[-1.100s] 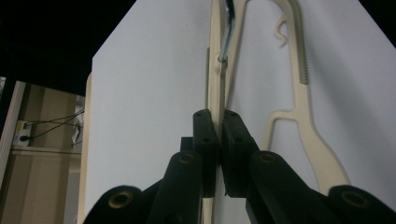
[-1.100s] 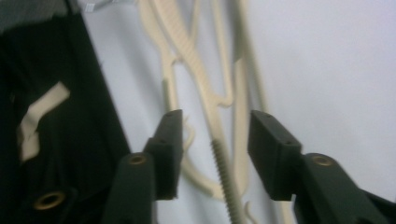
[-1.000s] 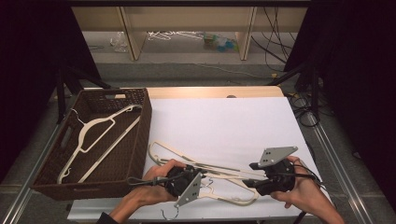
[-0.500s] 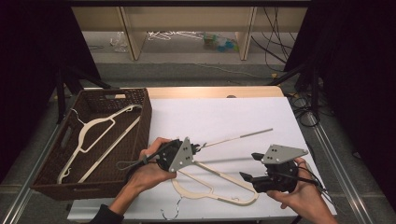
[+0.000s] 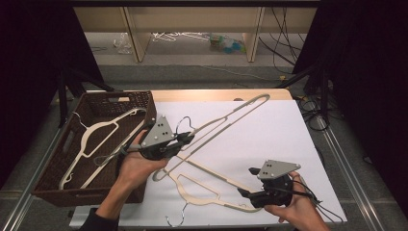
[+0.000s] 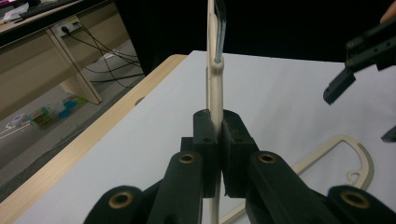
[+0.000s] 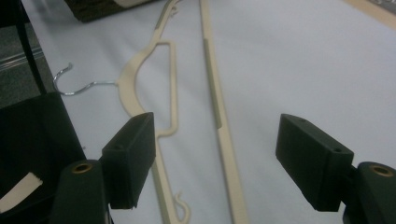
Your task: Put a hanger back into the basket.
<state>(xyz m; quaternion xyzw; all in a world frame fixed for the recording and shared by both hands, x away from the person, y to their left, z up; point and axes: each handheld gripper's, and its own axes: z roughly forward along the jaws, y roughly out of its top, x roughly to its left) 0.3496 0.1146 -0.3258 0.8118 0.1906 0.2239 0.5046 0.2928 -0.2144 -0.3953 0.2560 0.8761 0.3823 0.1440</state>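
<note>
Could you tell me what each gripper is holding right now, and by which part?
The left gripper is shut on the lifted hanger at its neck, just below the hook. The right gripper is open and holds nothing.

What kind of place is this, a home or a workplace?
Probably a lab or recording workspace, not a home: black curtains enclose the white-covered table, loose cables run over the floor, and handheld grippers, such as the left gripper, move hangers toward a wicker basket.

My left gripper [image 5: 185,138] and right gripper [image 5: 248,183] each carry a grey three-cornered plate dotted with screws. Their black jaws have brass-ringed pivots. A dark sleeve [image 5: 94,222] enters at seven o'clock.
</note>
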